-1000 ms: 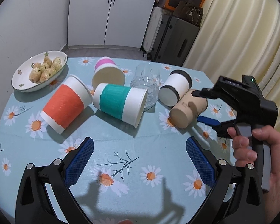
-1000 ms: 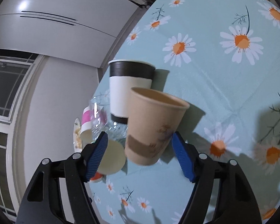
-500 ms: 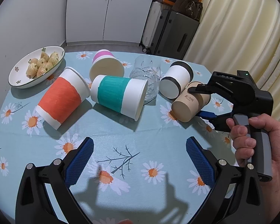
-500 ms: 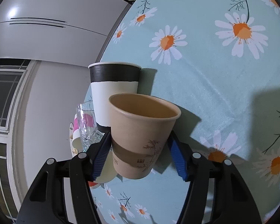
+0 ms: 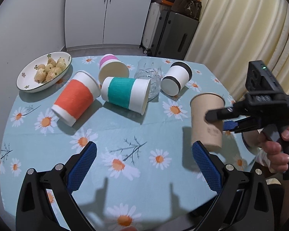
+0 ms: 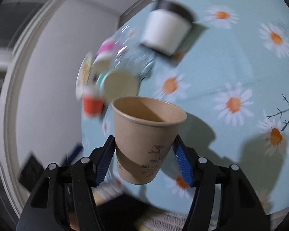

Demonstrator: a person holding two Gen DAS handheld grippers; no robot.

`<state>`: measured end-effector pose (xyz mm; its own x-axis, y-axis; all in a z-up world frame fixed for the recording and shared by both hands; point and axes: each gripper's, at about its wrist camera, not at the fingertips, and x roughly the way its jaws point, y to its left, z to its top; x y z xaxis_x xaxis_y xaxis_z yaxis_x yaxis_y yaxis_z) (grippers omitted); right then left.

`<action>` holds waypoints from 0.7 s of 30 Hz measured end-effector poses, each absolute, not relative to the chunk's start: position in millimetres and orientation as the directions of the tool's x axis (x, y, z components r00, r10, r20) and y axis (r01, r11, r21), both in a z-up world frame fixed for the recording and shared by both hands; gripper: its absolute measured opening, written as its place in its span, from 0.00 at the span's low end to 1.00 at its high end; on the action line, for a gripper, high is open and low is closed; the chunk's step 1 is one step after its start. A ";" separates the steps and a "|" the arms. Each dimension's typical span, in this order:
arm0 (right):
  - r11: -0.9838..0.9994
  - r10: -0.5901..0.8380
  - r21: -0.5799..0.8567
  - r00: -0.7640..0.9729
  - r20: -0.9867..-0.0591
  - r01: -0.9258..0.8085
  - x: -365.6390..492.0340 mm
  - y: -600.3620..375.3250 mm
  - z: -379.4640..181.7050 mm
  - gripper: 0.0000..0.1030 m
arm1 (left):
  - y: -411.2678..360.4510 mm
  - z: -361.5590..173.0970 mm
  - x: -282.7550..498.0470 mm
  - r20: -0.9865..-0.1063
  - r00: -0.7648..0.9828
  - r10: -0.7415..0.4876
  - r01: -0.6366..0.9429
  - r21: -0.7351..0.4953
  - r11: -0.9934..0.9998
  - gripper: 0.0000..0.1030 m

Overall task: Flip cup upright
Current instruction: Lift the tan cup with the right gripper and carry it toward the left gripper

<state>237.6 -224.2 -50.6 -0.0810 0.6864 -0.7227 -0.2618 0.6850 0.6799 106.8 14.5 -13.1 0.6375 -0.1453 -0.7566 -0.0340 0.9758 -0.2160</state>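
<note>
My right gripper [image 6: 143, 158] is shut on a plain brown paper cup [image 6: 144, 142], blue pads pressed on both sides of its lower half. The cup is upright with its mouth up, held just above the daisy tablecloth [image 6: 240, 61]. In the left wrist view the same brown cup [image 5: 206, 121] hangs at the table's right side, held by the right gripper [image 5: 219, 119]. My left gripper [image 5: 144, 163] is open and empty over the front of the table.
Several cups lie on their sides at the back: an orange one [image 5: 75, 100], a teal one [image 5: 125, 95], a pink one [image 5: 111, 67], a black-banded white one [image 5: 176, 79]. A clear glass [image 5: 149, 77] and a bowl of fruit [image 5: 44, 73] stand there too.
My right gripper closed on the brown cup, lifted it off its side, turned it mouth-up and carried it toward the front right. The left gripper stayed put.
</note>
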 end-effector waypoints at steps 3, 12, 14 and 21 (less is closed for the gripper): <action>0.678 0.644 0.647 -0.142 -0.752 -0.350 226.0 -213.6 -50.2 0.60 | 21.7 -16.4 100.5 -0.769 0.614 -0.177 -0.042 -0.256 0.966 0.94; 0.674 0.527 0.575 -0.244 -0.814 -0.463 202.8 -183.3 -72.6 0.60 | 35.8 -33.1 98.8 -0.805 0.558 -0.202 -0.090 -0.300 0.950 0.94; 0.678 0.510 0.567 -0.256 -0.821 -0.468 201.1 -180.5 -77.4 0.60 | 37.6 -35.6 100.3 -0.807 0.549 -0.219 -0.094 -0.320 0.943 0.94; 0.696 0.500 0.559 -0.254 -0.828 -0.451 203.0 -172.9 -83.3 0.65 | 31.8 -38.5 102.6 -0.815 0.536 -0.222 -0.086 -0.314 0.945 0.94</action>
